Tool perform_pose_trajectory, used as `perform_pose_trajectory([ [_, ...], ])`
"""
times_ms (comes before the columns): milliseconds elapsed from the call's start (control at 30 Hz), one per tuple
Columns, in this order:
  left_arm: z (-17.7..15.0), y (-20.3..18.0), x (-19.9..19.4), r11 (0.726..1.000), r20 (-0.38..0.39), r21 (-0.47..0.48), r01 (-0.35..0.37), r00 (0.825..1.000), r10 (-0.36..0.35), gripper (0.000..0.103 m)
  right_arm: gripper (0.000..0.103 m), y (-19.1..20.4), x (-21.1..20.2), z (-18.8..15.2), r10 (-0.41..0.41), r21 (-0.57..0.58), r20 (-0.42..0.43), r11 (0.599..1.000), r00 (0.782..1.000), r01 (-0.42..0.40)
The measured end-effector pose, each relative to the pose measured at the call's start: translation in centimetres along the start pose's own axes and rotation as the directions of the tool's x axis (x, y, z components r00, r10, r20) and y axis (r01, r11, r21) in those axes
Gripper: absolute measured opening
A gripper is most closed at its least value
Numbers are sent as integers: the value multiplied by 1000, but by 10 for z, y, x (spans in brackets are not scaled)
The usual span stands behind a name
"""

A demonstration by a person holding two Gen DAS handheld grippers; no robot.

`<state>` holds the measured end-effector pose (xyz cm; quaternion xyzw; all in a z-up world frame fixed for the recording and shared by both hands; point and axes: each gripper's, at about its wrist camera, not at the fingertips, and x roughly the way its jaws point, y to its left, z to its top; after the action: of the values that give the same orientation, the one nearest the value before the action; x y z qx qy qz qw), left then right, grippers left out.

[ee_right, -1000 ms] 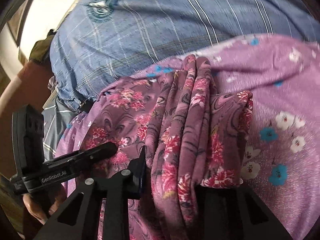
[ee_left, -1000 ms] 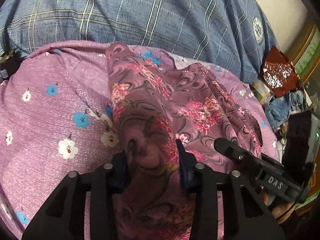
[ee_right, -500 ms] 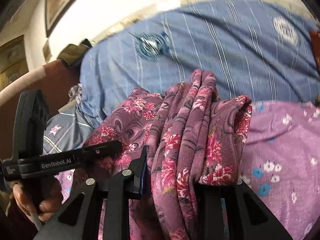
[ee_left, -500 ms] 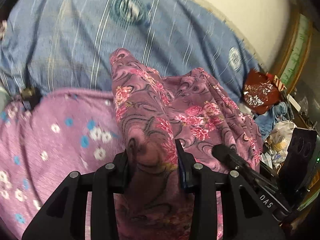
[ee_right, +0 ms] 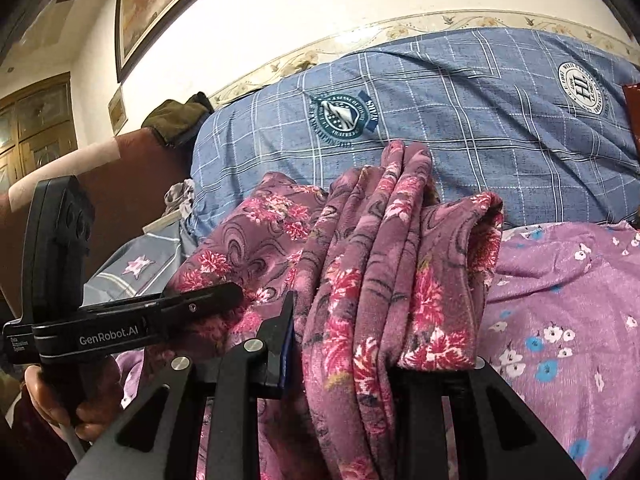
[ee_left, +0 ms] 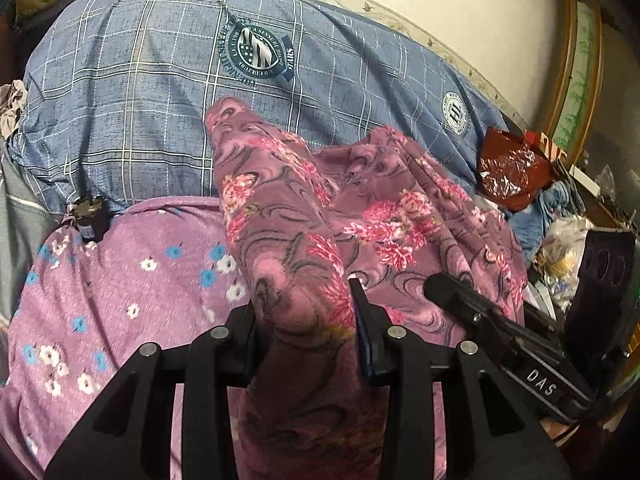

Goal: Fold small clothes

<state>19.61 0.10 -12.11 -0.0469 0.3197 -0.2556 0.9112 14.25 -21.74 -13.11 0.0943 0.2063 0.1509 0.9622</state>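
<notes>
**Both grippers clamped on one floral garment**

Both grippers are closed on the same mauve floral garment (ee_left: pixel 304 240), which is held up between them above a lilac flowered sheet (ee_left: pixel 120 280). The left gripper (ee_left: pixel 304 320) is seen with a thick bunched fold pinched between its fingers (ee_left: pixel 362 320); the cloth rises away from the jaws and ends in a rounded tip against the blue plaid bedding (ee_left: pixel 140 100). The right gripper (ee_right: pixel 352 344) is clamped on several stacked folds, whose ridges run lengthwise, straight away from the camera toward the bedding. The garment's long axis is thus laid forward from each grip, with the rest of the fabric spread sideways between the two tools.

Only in the left wrist view are a red foil bag (ee_left: pixel 512 172) and a small dark jar (ee_left: pixel 90 218) at the sheet's edge shown, along with the right gripper's body marked "DAS". Only in the right wrist view are a framed picture (ee_right: pixel 160 12), a wooden cabinet (ee_right: pixel 36 128) and the left hand (ee_right: pixel 60 400) on its "GenRobot.AI" handle shown.
</notes>
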Motion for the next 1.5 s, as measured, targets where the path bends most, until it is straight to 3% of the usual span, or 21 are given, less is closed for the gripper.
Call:
perform_pose_trajectory([
  [133,-13,-1,-13,1000,-7,17,-7,1000,7,35,27,13,-11,-7,1,-42,7,999,1000,-1],
  [500,-47,3,-9,996,-120,72,-52,991,60,35,27,29,-13,-51,-9,7,-72,1000,997,10],
  [700,-61,20,14,994,-225,51,-96,969,105,35,27,30,15,-72,-9,7,-153,1000,988,11],
  [833,-73,28,37,987,-315,58,-150,935,160,36,27,27,36,-87,-18,24,-228,999,973,24],
  [900,-78,30,43,984,-341,65,-166,923,179,41,28,22,48,-96,-46,35,-279,998,959,57],
  [1000,-80,30,44,982,-348,68,-176,918,189,49,32,15,59,-104,-75,41,-329,995,941,93],
  [1267,-83,34,52,964,-341,99,-247,902,266,78,40,11,59,-107,-85,48,-346,993,934,109],
  [1400,-82,38,54,958,-336,92,-271,897,286,85,57,0,64,-104,-67,103,-386,988,920,115],
  [1500,-78,35,49,951,-317,100,-292,897,308,85,62,-5,64,-99,-54,110,-421,988,905,110],
])
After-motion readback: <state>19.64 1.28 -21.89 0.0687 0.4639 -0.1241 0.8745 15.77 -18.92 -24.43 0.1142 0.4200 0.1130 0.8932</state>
